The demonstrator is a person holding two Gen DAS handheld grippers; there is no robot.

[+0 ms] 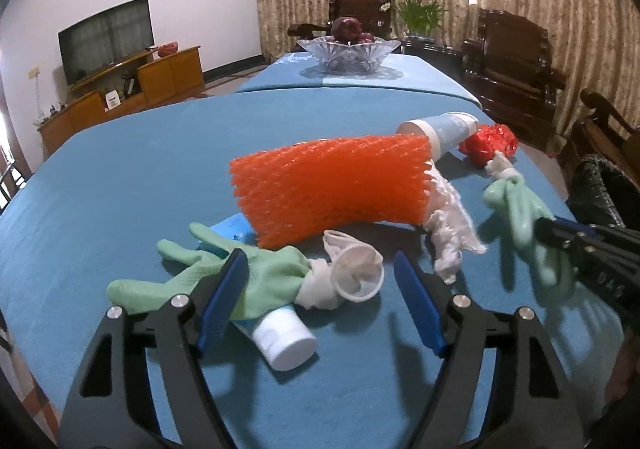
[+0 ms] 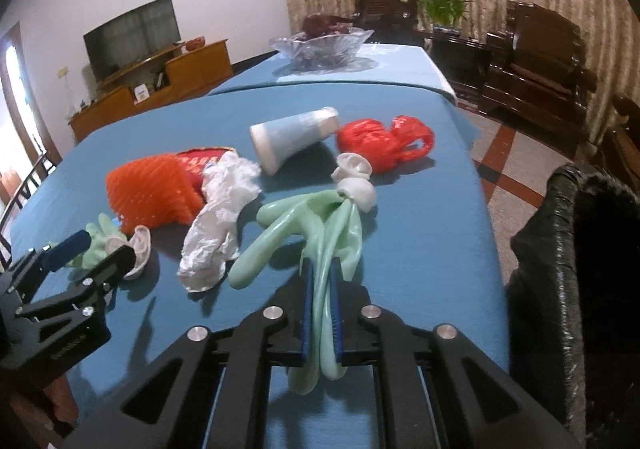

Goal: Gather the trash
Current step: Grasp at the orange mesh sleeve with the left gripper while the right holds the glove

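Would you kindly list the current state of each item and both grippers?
right gripper: jaws shut on a green glove
right green glove: clamped, lifted partly
left gripper: jaws open around the other glove's cuff
left green glove: lying flat
blue tube: on its side, capped
red bag: crumpled
bin: lined, open

Black-lined bin (image 2: 580, 249) cut off at the frame's right edge, blue tube (image 1: 276, 337) half buried under a green glove (image 1: 248, 281), fruit in the glass bowl (image 2: 320, 41) blurred

Bare cloth (image 2: 420, 249) twd bin (image 2: 580, 269), foam net (image 1: 332, 189) & tissue (image 2: 216, 233) crowd mid-table
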